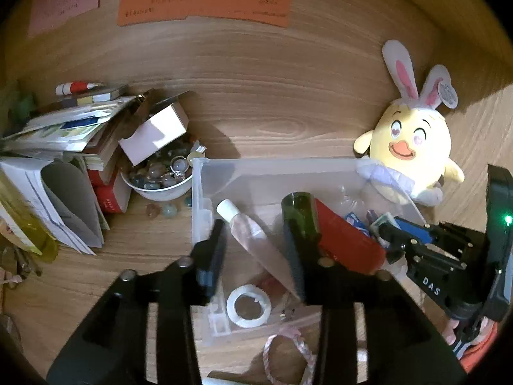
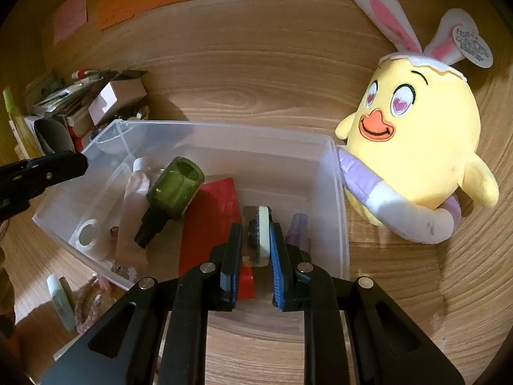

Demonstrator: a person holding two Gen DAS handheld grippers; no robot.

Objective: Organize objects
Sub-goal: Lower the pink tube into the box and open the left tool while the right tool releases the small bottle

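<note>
Right wrist: my right gripper pinches small cream-and-black brush over clear plastic bin — light, stiff; left gripper open, empty.

notes: writing on the orange paper way too blurry to read | red pouch partly behind the green bottle | purple thing mostly hidden by right gripper fingers, can't tell what it is | braided loop cut off by left gripper
</note>
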